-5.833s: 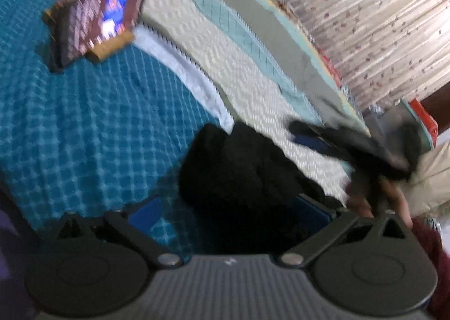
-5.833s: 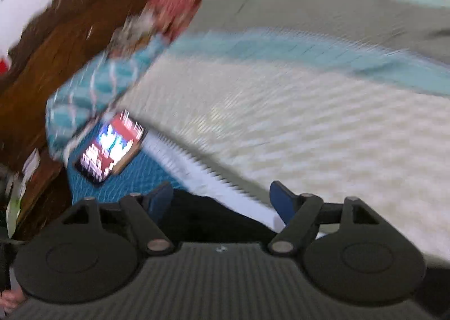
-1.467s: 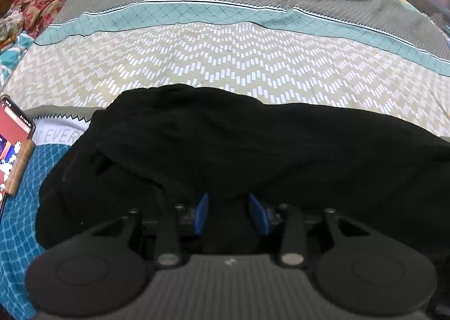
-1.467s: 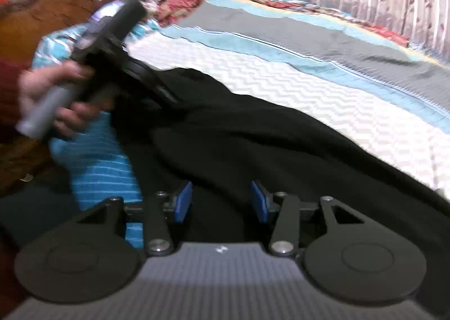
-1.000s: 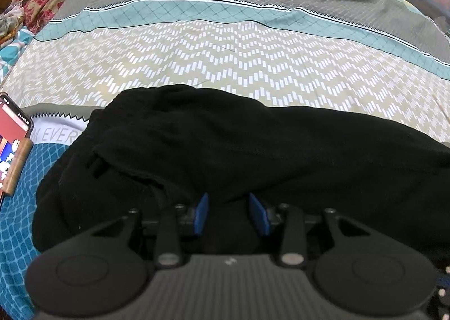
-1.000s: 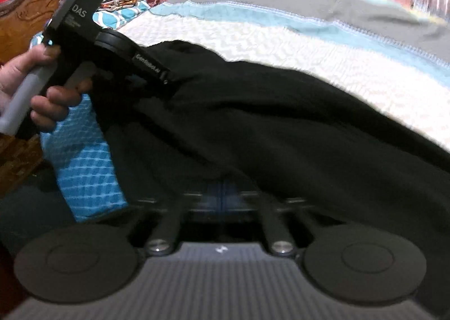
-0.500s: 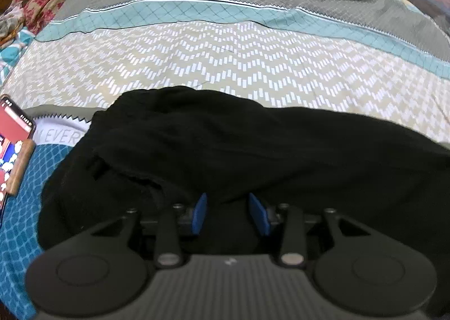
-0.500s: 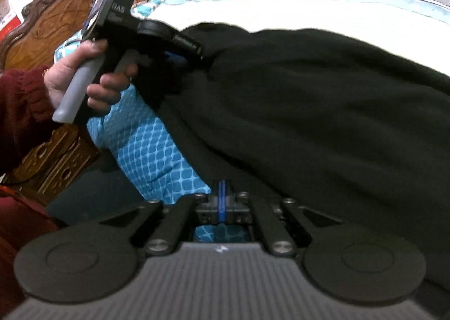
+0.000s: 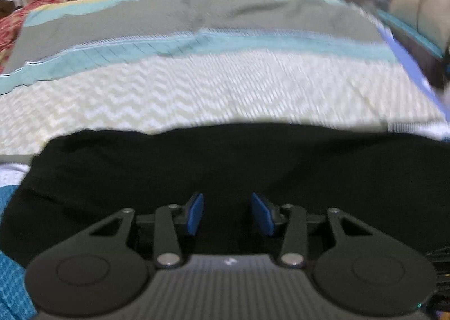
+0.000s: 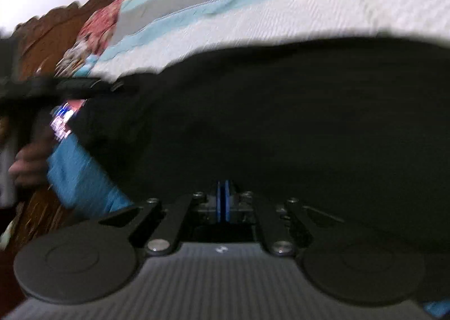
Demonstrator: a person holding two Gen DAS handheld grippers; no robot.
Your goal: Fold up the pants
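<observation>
1. Black pants (image 9: 225,168) lie bunched across the near edge of the bed (image 9: 197,89).
2. The left gripper (image 9: 227,214) has just widened slightly; cloth lies between its jaws, seemingly unpinched.
3. The right gripper (image 10: 223,204) has pinched closed on the pants' edge since a second ago.
4. Both views have shifted sideways, suggesting a fold being dragged over.
</observation>
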